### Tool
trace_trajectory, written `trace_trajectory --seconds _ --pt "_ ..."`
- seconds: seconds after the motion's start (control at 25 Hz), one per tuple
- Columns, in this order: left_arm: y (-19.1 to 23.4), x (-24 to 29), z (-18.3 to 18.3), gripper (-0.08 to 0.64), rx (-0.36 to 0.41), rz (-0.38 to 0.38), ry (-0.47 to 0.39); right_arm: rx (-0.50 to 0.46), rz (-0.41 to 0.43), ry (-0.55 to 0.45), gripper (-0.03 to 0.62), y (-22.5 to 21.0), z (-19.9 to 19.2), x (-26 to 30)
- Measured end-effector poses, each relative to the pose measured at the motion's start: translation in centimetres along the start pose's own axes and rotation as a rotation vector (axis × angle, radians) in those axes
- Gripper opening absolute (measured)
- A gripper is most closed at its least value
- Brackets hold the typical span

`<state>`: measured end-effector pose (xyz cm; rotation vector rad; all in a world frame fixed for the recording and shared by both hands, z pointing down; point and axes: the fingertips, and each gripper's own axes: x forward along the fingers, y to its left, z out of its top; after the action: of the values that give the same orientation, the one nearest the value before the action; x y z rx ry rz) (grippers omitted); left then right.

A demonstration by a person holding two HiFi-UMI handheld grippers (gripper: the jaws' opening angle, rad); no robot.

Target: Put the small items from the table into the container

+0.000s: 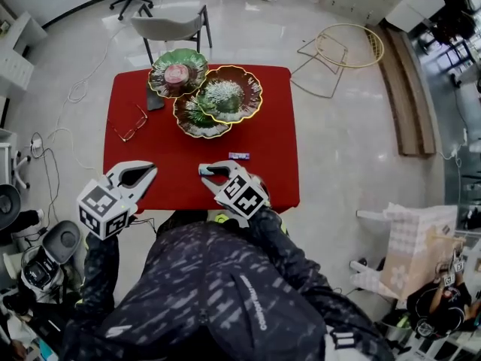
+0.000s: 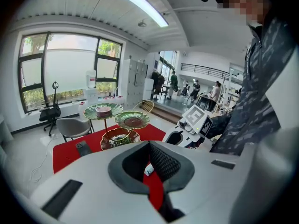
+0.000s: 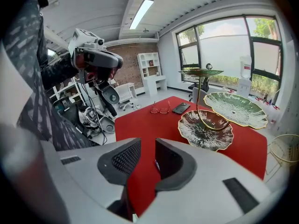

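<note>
A rectangular surface covered in red cloth (image 1: 270, 173) fills the middle of the head view, on a pale glossy floor. A grey chair (image 1: 169, 27) stands at its far edge.

On the far half of the surface stands a three-tier stand of glossy leaf-shaped dishes with gold rims (image 1: 229, 94). It has one green dish, one with a brown rim and one lower dark dish.

At the near edge, a person in a dark patterned jacket holds both tools low over the cloth. The left gripper (image 1: 151, 171), white with a marker cube, has its jaws pressed together at the tips and grasps nothing. Only red cloth shows through the loop behind the tips. The right gripper (image 1: 204, 170), also white with a marker cube, has its jaws spread apart. Red cloth shows in the gap between them and nothing is pinched.

A dark rectangular phone (image 1: 154, 100) lies beside the foot of the stand, partly under the green dish. A pair of thin-framed spectacles (image 1: 131, 126) lies near the left edge of the surface.

The smallest thing is a small blue-and-white packet (image 1: 239, 156). It lies on the bare cloth between the stand and the right gripper, near that gripper and apart from the dishes.
</note>
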<state>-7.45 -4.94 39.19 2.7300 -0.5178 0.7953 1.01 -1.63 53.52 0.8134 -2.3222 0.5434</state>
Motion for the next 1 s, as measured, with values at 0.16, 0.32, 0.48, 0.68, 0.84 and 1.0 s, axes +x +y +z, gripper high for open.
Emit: trace_trajectory --seconds 0.16,0.32,0.48,0.68,0.84,1.0 --pt "-1.6 0.0 -1.1 0.011 -0.014 0.026 -0.030 -0.035 0.017 0.011 0.101 0.4 -0.7 0.3" --pt "-3.2 0.2 -2.0 0.011 -0.020 0.042 -0.077 -0.082 0.024 0.033 0.101 0.7 -1.6 0.7" --pt "-4.4 0.7 -2.8 0.011 -0.025 0.055 -0.111 -0.106 0.031 0.064 0.103 0.6 -3.2 1.4" --pt "-4.9 1.3 -4.3 0.012 -0.040 0.058 -0.138 -0.096 0.029 0.093 0.113 0.0 -5.0 2.7" --pt "-4.9 1.7 -5.4 0.012 -0.066 0.056 -0.130 -0.100 0.010 0.126 0.132 -0.8 -6.3 3.8" --pt "-4.6 2.0 -6.2 0.012 -0.088 0.048 -0.134 -0.099 -0.005 0.155 0.149 -1.9 -7.4 4.8"
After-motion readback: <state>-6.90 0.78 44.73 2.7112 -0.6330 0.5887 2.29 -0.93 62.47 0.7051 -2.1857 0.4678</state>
